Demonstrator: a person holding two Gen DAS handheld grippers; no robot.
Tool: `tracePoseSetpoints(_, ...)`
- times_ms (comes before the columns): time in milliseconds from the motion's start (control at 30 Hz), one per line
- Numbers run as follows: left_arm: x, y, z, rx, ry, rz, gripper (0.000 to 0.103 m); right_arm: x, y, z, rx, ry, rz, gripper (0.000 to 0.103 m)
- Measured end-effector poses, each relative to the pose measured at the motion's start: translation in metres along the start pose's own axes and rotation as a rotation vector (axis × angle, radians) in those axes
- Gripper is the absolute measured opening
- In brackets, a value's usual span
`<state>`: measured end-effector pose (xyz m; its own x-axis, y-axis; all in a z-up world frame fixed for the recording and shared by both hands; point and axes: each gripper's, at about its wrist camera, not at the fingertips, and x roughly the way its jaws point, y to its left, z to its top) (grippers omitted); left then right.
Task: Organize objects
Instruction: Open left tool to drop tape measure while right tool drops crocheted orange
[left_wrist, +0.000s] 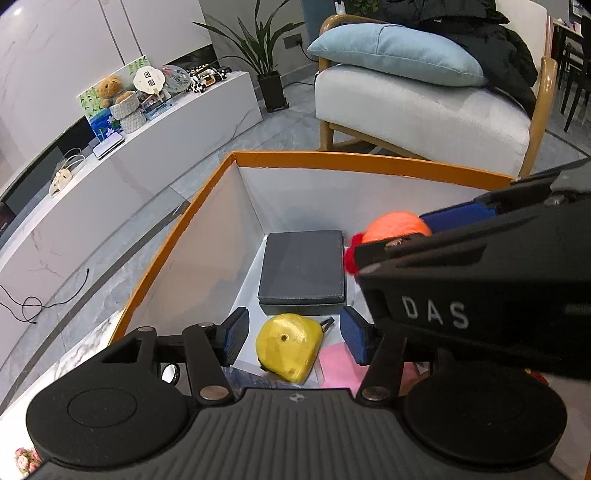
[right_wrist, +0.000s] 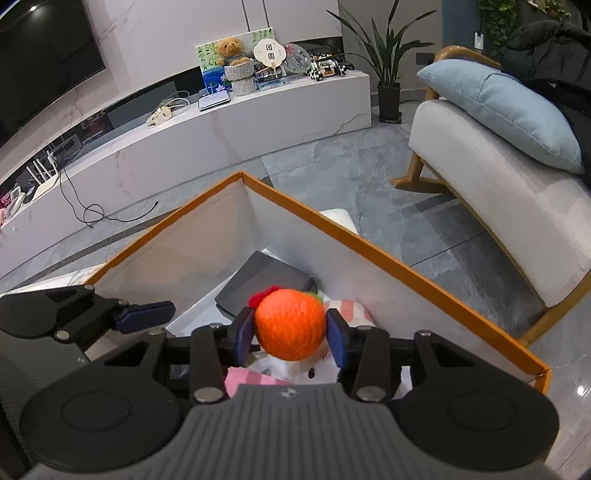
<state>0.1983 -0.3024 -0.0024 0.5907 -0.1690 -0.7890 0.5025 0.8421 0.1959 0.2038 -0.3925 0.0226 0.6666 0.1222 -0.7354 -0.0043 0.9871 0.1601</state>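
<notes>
An orange-rimmed white box (left_wrist: 173, 236) (right_wrist: 369, 240) holds a dark grey case (left_wrist: 303, 271) (right_wrist: 266, 282), a yellow tape measure (left_wrist: 288, 345) and a pink item (left_wrist: 334, 365) (right_wrist: 243, 380). My right gripper (right_wrist: 290, 334) is shut on an orange knitted ball (right_wrist: 290, 323) with a red tuft, held over the box; it also shows in the left wrist view (left_wrist: 395, 227). My left gripper (left_wrist: 293, 334) is open and empty, its fingers (left_wrist: 236, 334) on either side of the tape measure and above it. The left gripper also shows in the right wrist view (right_wrist: 144, 315).
A white low cabinet (right_wrist: 221, 125) with a teddy bear (right_wrist: 231, 50) and ornaments runs along the wall. A cream armchair (right_wrist: 498, 206) with a blue cushion (right_wrist: 506, 110) stands right. A potted plant (right_wrist: 388, 74) stands between. A black cable (right_wrist: 92, 214) lies on the grey tile floor.
</notes>
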Motion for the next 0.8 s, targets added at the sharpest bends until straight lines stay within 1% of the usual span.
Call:
tracePoseSetpoints(33,-0.001,0.001,-0.001,-0.001,-0.002,-0.002,0.065,-0.001,0.001,0.001,0.000,-0.004,-0.004,0.050)
tracePoseSetpoints(67,-0.001,0.001,-0.001,-0.002,-0.005,-0.003,0.065,-0.002,0.002,0.001,-0.002,-0.008,-0.009,0.052)
tracePoseSetpoints(400,-0.025,0.021,-0.005,-0.033,-0.062,-0.012,0.067,-0.014,0.018,0.006,-0.020,-0.049,-0.030,0.057)
tracePoseSetpoints(467,-0.034,0.028,-0.006,-0.049,-0.083,-0.009,0.068,-0.017,0.024,0.009,-0.025,-0.060,-0.029,0.058)
tracePoseSetpoints(533,-0.043,0.036,-0.007,-0.067,-0.102,-0.008,0.069,-0.022,0.030,0.010,-0.034,-0.075,-0.029,0.061)
tracePoseSetpoints(633,-0.057,0.050,-0.014,-0.091,-0.124,-0.001,0.070,-0.028,0.041,0.011,-0.047,-0.088,-0.029,0.062)
tracePoseSetpoints(800,-0.076,0.074,-0.026,-0.115,-0.134,0.027,0.070,-0.036,0.061,0.012,-0.076,-0.107,-0.022,0.063)
